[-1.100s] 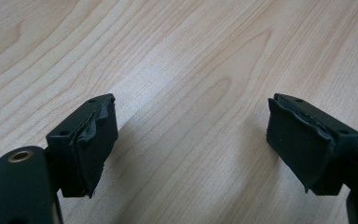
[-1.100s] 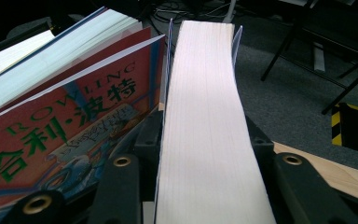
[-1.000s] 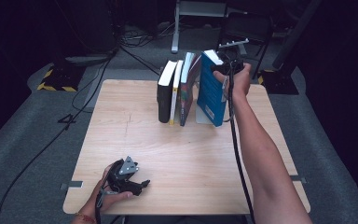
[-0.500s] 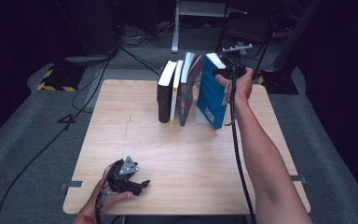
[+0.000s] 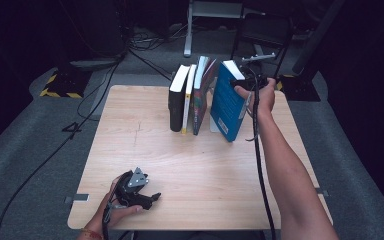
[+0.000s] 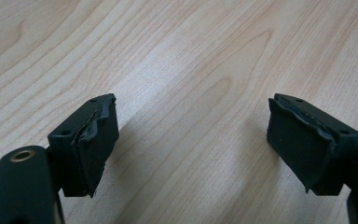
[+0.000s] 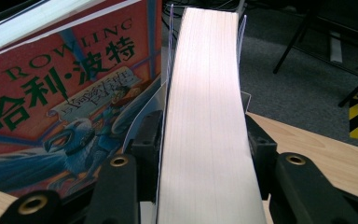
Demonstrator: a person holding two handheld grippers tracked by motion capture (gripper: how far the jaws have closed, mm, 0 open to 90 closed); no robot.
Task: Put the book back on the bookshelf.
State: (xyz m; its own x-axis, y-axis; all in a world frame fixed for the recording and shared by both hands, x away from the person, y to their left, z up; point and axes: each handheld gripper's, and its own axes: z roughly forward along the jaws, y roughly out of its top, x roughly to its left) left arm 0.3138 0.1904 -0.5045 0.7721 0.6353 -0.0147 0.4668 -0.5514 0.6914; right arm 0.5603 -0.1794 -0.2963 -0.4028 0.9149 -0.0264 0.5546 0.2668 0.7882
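- Blue book (image 5: pixel 226 102) stands near the far right part of the tabletop (image 5: pixel 180 150), tilted, top leaning to the right, away from the row.
- Right hand-held gripper (image 5: pixel 247 82) clamps the blue book's top edge; in the right gripper view the pads sit on both covers with the page block (image 7: pixel 205 116) between them.
- Red-covered book (image 7: pixel 70 93) just beside the blue one, at its left.
- Black book (image 5: pixel 176 100) and two more upright in a row near the far edge, middle.
- Left hand-held gripper (image 5: pixel 139 192) rests near the near left corner, jaws wide, nothing between them, bare wood below.
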